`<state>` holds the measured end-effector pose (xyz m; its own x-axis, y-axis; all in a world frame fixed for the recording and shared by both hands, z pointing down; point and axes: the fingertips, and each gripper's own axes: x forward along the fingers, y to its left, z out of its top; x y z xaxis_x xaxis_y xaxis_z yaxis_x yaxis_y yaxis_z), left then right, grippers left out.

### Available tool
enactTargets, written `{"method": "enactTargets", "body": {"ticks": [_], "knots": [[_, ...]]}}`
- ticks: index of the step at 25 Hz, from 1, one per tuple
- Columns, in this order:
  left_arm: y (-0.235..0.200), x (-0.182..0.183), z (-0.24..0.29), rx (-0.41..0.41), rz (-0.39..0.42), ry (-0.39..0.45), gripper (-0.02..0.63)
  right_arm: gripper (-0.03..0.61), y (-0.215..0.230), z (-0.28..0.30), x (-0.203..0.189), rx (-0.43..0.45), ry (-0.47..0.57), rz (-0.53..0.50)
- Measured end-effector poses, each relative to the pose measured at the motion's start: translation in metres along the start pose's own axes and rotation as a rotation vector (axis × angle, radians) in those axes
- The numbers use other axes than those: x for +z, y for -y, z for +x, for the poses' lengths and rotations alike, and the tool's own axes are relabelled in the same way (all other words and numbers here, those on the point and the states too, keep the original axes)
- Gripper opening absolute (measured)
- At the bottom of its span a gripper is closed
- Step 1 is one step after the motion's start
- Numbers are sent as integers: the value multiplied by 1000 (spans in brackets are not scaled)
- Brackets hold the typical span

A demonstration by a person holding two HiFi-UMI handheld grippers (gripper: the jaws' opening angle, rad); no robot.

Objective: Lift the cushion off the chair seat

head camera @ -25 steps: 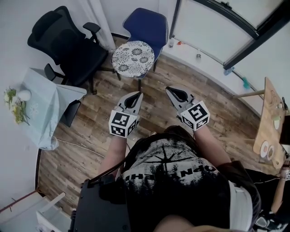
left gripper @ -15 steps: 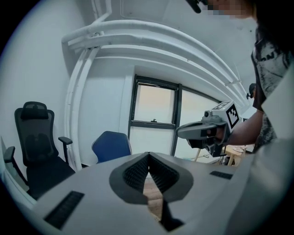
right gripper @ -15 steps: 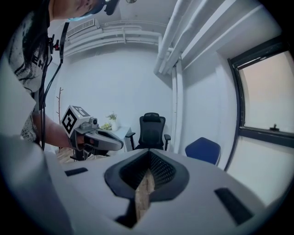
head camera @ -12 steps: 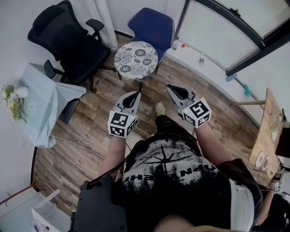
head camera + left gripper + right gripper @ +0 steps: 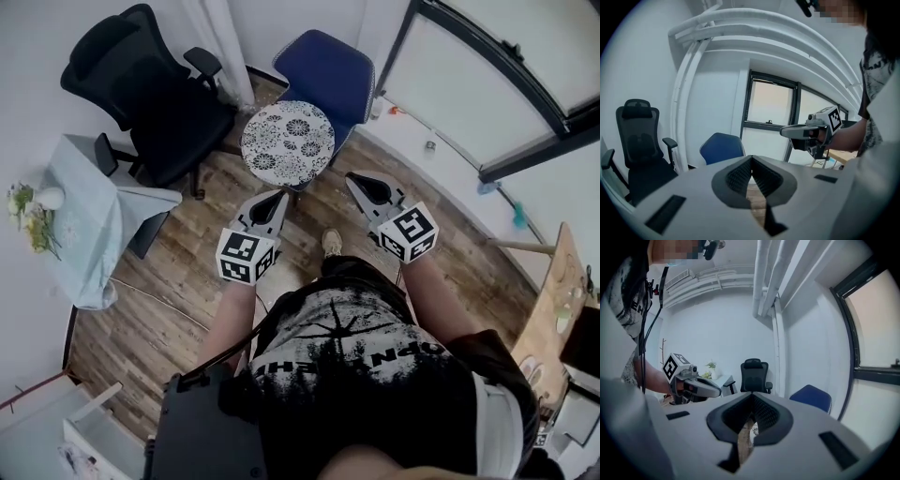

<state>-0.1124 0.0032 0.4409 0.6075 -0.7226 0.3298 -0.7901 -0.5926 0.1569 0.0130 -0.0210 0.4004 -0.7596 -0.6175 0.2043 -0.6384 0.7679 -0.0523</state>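
Observation:
A round cushion (image 5: 288, 142) with a black-and-white flower pattern lies on the seat of a blue chair (image 5: 330, 67) by the far wall. My left gripper (image 5: 278, 198) is held over the wooden floor, just short of the cushion's near edge, its jaws shut and empty. To its right, my right gripper (image 5: 355, 179) hangs beside the chair's near right corner, also shut on nothing. In the left gripper view the blue chair (image 5: 722, 146) shows beyond the closed jaws (image 5: 751, 161). In the right gripper view the chair (image 5: 812, 397) sits right of the closed jaws (image 5: 753, 400).
A black office chair (image 5: 148, 94) stands left of the blue one. A small table under a pale cloth (image 5: 89, 211) with flowers (image 5: 28, 220) is at the left wall. A window ledge (image 5: 441, 141) runs behind on the right, and a wooden board (image 5: 555, 305) leans far right.
The person has stepped toward the blue chair, carrying both grippers forward. Chair and cushion now lie closer to the gripper tips. Both pairs of jaws stayed shut.

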Motion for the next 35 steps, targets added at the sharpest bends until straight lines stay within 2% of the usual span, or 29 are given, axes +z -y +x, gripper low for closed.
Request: {"method": "enactTargets", "body": {"ticks": [12,20,24,31,35], "knots": [[-55,40,97,90,-6,-5,12,20,105,63,13,81,10,15],[-72,52,134,134,-4,-12,12,20,136,96,15,162,14,27],[-80,52,142,147,7,-28,12,20,144,107,11,178,13,69],[-102,54,155,114,6,-49,12,20,152,127,4,148,-12,69],[-123,53,169,61,25,-61,12,20,163,143,1,83,-13,81]]}}
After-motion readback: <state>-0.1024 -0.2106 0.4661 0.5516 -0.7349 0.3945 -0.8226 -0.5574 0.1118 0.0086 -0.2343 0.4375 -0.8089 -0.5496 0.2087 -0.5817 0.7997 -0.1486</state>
